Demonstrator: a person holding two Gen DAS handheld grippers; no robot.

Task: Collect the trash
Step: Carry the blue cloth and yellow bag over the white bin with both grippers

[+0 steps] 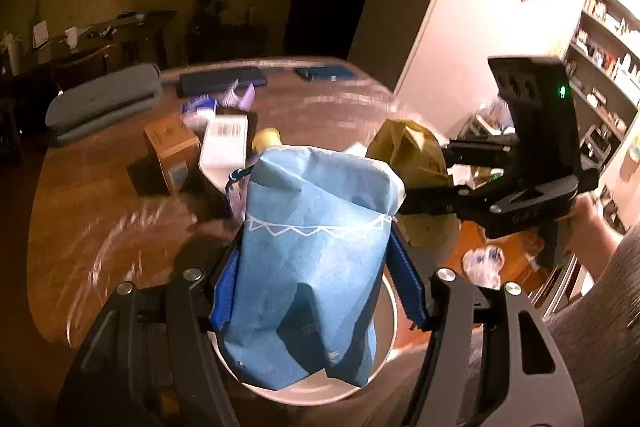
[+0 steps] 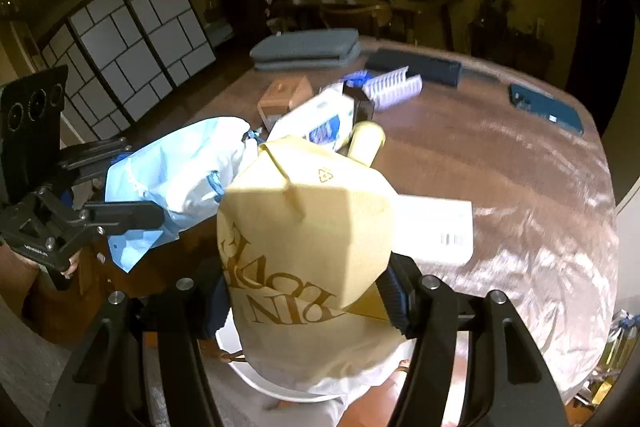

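Right up close we've got the blue bag (image 1: 308, 259) squeezed between the blue pads of our left gripper (image 1: 316, 283), jaws about half closed and clamped on its sides, hanging just above the white bin (image 1: 386, 331) that sits below the edge of the bench (image 1: 120, 211). Our right gripper (image 2: 308, 291) is doing the same thing with the tan paper bag (image 2: 308, 227), pads pressed on both sides of it, also over the white bin (image 2: 256, 379). In the left view the tan paper bag (image 1: 408, 151) shows just right of the blue one, so both are side by side above the bin. Further back from the bin, on the bench (image 2: 500, 163), there's more stuff: a white box with a barcode (image 2: 436, 231) just behind the tan bag, a small brown box (image 2: 284, 99), a purple comb-like thing (image 2: 394, 85), a dark flat case (image 2: 416, 67) and a grey cushion (image 2: 306, 49) at the far edge.
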